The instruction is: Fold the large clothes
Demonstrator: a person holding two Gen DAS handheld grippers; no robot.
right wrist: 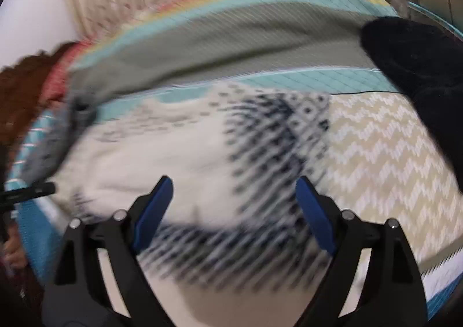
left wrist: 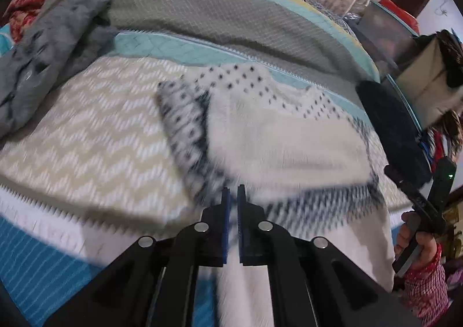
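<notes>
On the far left of your left wrist view, a crumpled grey garment (left wrist: pixel 43 66) lies on the bed (left wrist: pixel 95 136), partly over the grey and teal bands of the quilt. No container shows clearly in either view; the dark shapes at the right edge of that view are too blurred to name.

Moving right, the white sweater (left wrist: pixel 269 130) lies on the bed's beige zigzag panel, its far edge reaching the teal band. It is fluffy white knit with small dark dots across its upper part and denser navy patterning along its left side and lower hem. One patterned part, likely a sleeve, lies folded along its left side. Motion blur softens all of it.

Your left gripper (left wrist: pixel 233 192) sits low at the sweater's near edge with its blue pads almost together, only a thin slit between them; whether cloth is pinched there cannot be told. Further right, a dark garment (left wrist: pixel 387 130) lies on the bed's edge, and your right hand (left wrist: pixel 416 243) holds its gripper handle.

In your right wrist view, your right gripper (right wrist: pixel 231 205) is spread wide over the sweater (right wrist: pixel 162 153), holding nothing. The dark garment (right wrist: pixel 416 66) lies at upper right.
</notes>
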